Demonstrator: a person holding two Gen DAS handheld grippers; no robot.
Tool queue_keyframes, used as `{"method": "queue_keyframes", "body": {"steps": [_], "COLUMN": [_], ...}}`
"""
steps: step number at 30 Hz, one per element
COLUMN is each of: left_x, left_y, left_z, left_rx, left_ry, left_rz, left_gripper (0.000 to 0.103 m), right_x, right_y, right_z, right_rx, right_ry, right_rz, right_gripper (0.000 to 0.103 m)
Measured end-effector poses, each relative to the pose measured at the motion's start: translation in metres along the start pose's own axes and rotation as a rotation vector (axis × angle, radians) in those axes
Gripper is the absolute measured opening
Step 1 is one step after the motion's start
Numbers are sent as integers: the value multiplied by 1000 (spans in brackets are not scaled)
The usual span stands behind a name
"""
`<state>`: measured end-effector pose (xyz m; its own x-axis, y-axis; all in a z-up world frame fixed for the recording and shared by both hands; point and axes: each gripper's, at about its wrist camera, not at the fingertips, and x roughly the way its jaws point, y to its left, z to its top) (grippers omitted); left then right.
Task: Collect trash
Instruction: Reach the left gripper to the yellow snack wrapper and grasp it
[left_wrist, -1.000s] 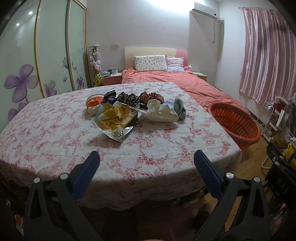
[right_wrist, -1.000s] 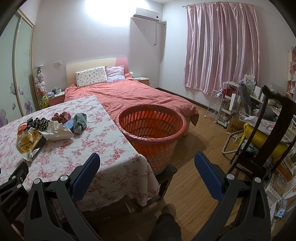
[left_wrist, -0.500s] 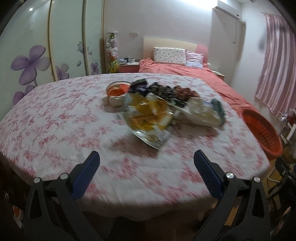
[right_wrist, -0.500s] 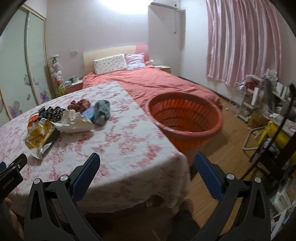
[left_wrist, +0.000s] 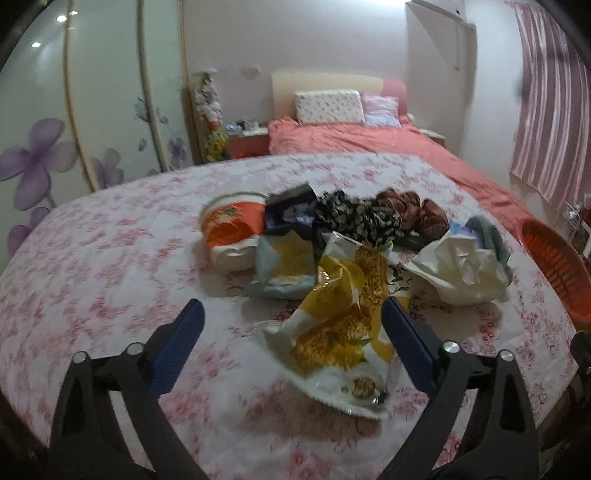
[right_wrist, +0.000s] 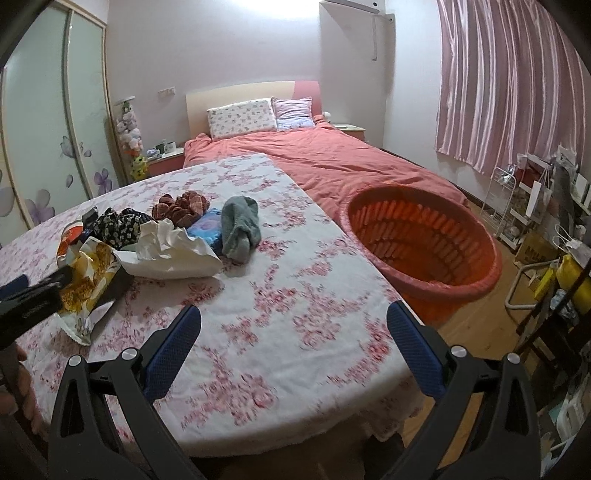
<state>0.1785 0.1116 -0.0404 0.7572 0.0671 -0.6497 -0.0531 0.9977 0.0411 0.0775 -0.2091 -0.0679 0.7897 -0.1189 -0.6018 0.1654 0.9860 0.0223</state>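
Observation:
A pile of trash lies mid-table: a crumpled yellow snack wrapper (left_wrist: 340, 317) (right_wrist: 88, 273), a pale blue packet (left_wrist: 284, 266), an orange noodle cup (left_wrist: 232, 229) and a crumpled white bag (left_wrist: 458, 269) (right_wrist: 170, 254). My left gripper (left_wrist: 291, 314) hovers low over the yellow wrapper. Its jaws are closing, with the wrapper between them but the pads not pressing on it. My right gripper (right_wrist: 294, 315) stands open above bare tablecloth near the table's front edge, holding nothing. An orange basket (right_wrist: 424, 236) (left_wrist: 554, 266) stands on the floor right of the table.
Clothes sit among the trash: a dark floral cloth (left_wrist: 354, 218), a brown plaid one (left_wrist: 406, 210) and a grey-green one (right_wrist: 240, 225), plus a blue pack (right_wrist: 207, 225). A bed (right_wrist: 332, 158) lies behind the table. A chair and shelves crowd the right.
My left gripper has moved forward over the table, and the yellow wrapper now lies between its fingers. My right gripper has moved in towards the table, and the basket now appears further right.

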Motion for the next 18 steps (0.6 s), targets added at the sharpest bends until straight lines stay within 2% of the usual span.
{"method": "queue_keyframes", "body": {"steps": [5,7,8,10,18], "left_x": [23,27,27,28,14], "left_y": [-3,-3,-2,-2,3], "left_z": [2,2,1,0,-6], "left_rx": [36,46,47,44,52], "left_ry": [67,78,79,72,19], "left_rz": [-70,-91,-100,-121,-202], "left_gripper": [73,59,57,43,21], "right_x": [8,12,14,17,25], "right_y": [10,14,16,20,37], "right_z": [5,5,6,6,9], "right_rx": [-18,-22,-24,-27,-50], "right_ry": [11,17,21,28,38], "right_rz": [5,7,10,15,47], "right_gripper": [100,100,100,100,100]}}
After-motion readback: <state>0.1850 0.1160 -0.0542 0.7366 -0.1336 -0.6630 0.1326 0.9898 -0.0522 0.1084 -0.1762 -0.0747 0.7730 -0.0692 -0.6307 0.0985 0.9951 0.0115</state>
